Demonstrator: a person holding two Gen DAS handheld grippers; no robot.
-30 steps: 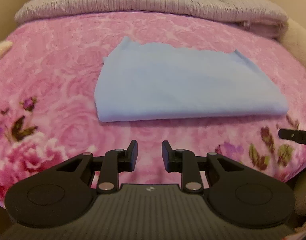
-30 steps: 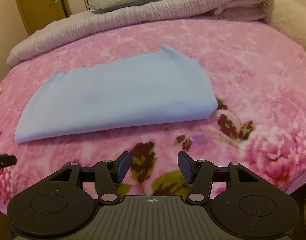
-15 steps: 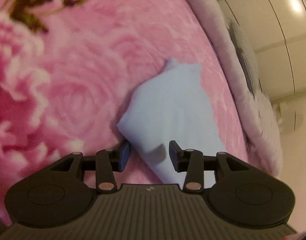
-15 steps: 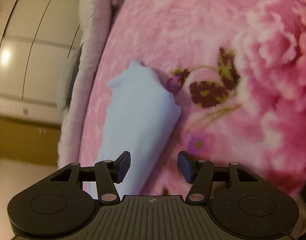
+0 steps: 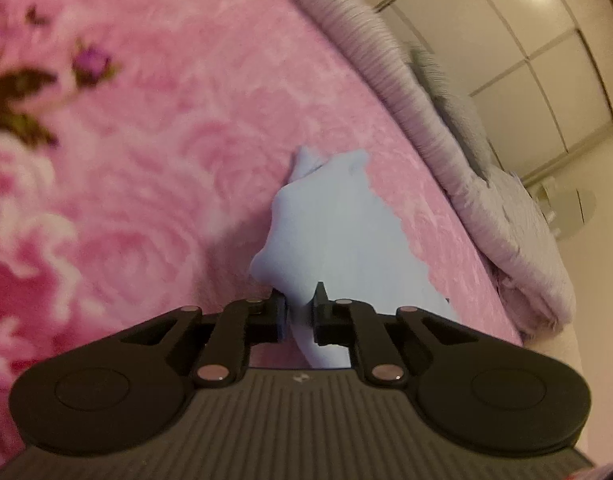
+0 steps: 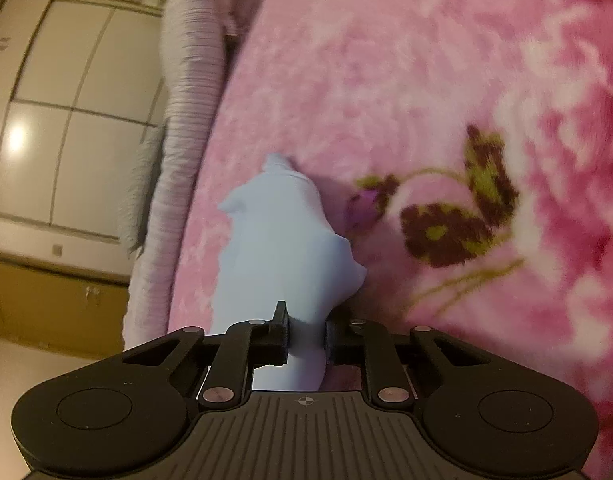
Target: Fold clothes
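Left wrist: blue cloth (image 5: pixel 338 236) between pads.

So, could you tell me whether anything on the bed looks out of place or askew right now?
Nothing stands out. The light blue cloth bunches only where the left gripper and right gripper, jaws just closed, pinch its ends; the pink blanket lies flat.

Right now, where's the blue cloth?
In both wrist views the blue cloth lies on the pink floral blanket, one end pinched in the left gripper, the other in the right gripper.
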